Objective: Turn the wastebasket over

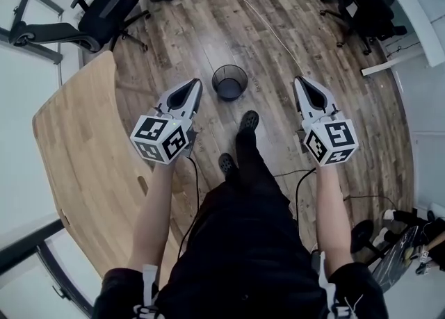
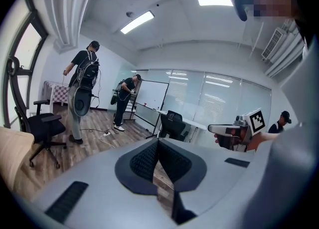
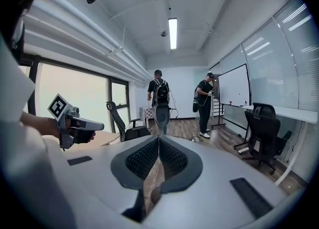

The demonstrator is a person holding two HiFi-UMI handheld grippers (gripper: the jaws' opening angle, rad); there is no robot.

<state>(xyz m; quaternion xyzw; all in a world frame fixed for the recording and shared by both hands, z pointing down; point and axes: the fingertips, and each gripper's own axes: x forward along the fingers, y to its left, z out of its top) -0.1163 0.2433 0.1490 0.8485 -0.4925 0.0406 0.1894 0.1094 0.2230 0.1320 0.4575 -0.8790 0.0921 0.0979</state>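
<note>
A black mesh wastebasket (image 1: 229, 81) stands upright on the wood floor, its open top facing up, straight ahead of the person's feet. My left gripper (image 1: 194, 87) is held in the air to the basket's left, jaws shut with nothing between them. My right gripper (image 1: 301, 85) hangs to the basket's right, also shut and empty. Neither touches the basket. In the left gripper view the right gripper (image 2: 215, 128) shows at the right; in the right gripper view the left gripper (image 3: 101, 124) shows at the left. The basket is hidden in both gripper views.
A light wooden table (image 1: 83, 151) runs along the left. Black office chairs stand at the back left (image 1: 97, 19) and back right (image 1: 365, 1). A white cable (image 1: 257, 19) crosses the floor behind the basket. Two people (image 3: 160, 98) stand farther off by a whiteboard (image 2: 152, 96).
</note>
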